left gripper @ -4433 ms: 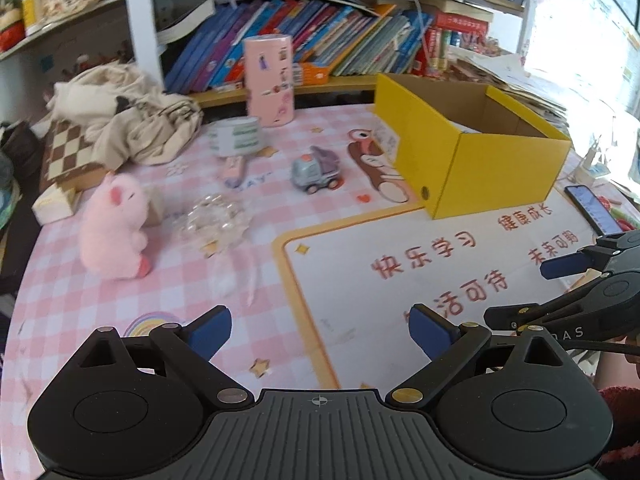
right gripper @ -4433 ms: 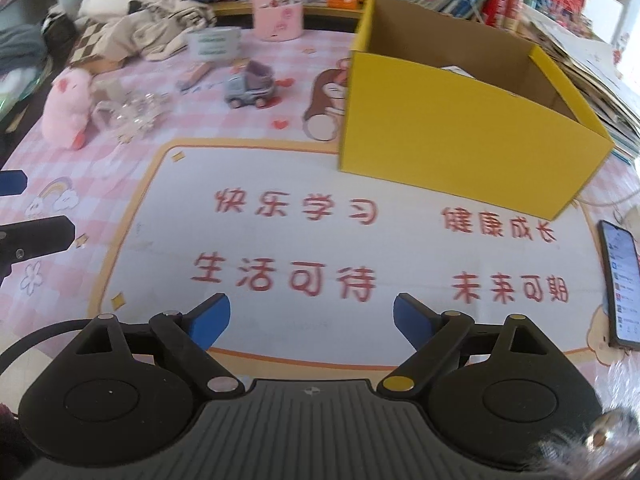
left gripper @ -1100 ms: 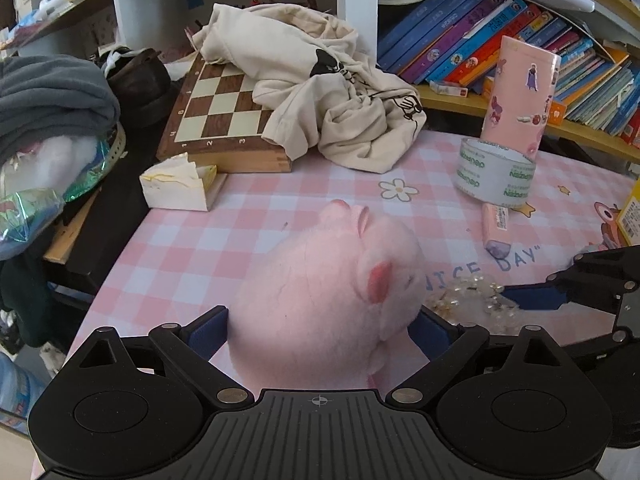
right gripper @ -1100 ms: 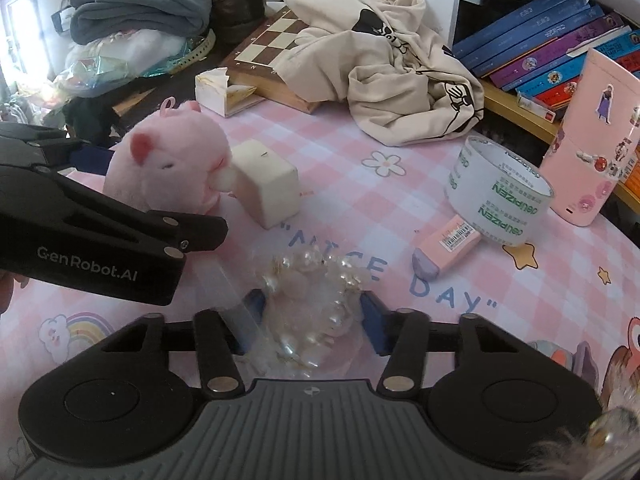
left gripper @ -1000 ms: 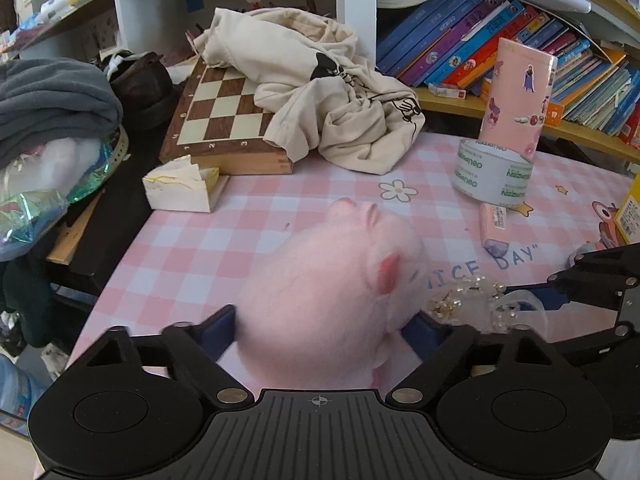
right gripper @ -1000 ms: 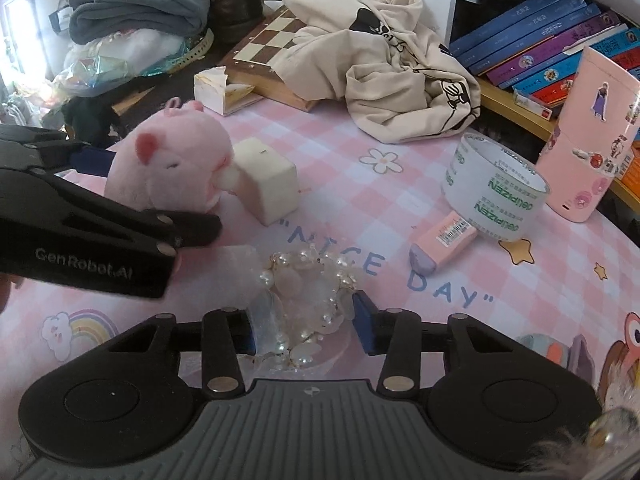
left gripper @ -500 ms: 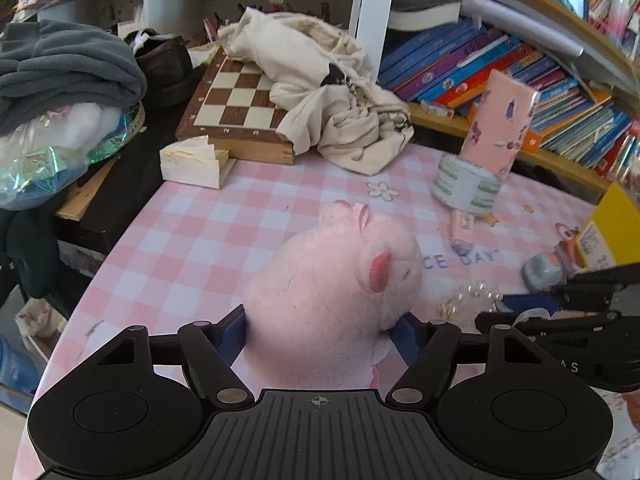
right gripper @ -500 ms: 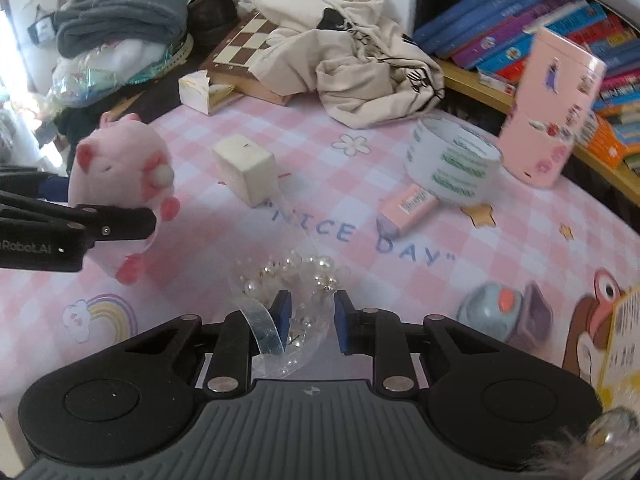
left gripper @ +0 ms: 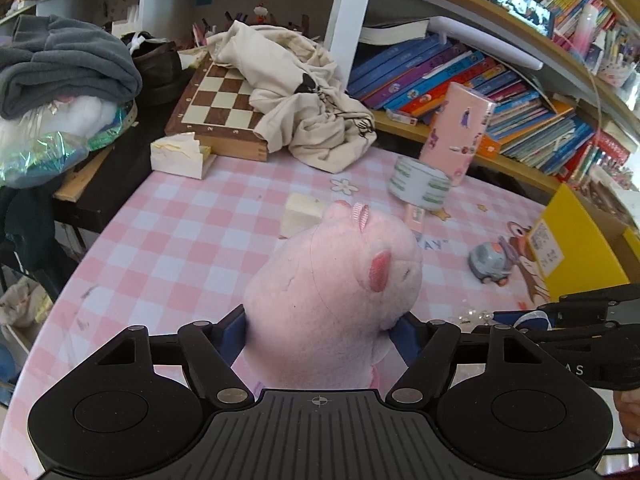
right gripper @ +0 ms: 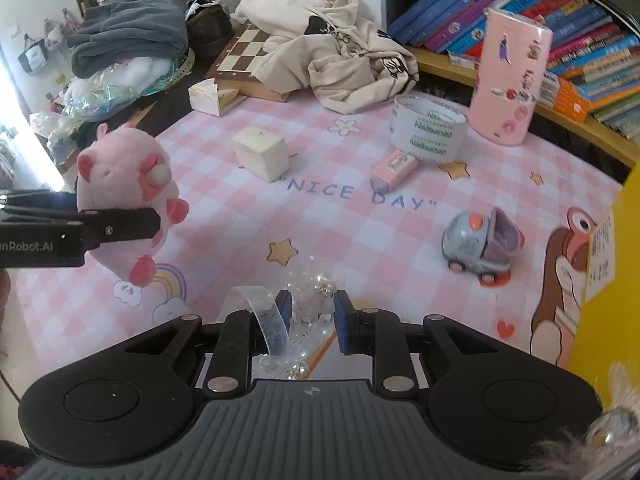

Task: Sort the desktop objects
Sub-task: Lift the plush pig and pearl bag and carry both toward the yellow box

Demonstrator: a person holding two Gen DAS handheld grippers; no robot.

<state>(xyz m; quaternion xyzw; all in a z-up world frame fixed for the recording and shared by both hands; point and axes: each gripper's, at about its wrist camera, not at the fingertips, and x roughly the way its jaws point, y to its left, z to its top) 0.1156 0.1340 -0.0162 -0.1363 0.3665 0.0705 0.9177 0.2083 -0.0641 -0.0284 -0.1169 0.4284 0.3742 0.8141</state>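
My left gripper is shut on a pink plush pig, its blue pads pressed into the pig's sides. The right wrist view shows that pig hanging above the pink checked mat, clamped in the left gripper. A clear plastic bag of pearl beads is squeezed between the pads of my right gripper, lifted off the mat. The right gripper also shows at the right edge of the left wrist view. A yellow cardboard box stands at the far right.
On the mat lie a cream cube, a pink eraser, a tape roll, a grey toy truck and a tall pink container. A chessboard, a beige cloth and book shelves line the back.
Both grippers closed on their objects and rose. The pig came up off the mat in the left gripper, uncovering the cream cube, and the bead bag lifted with the right gripper toward the yellow box side.
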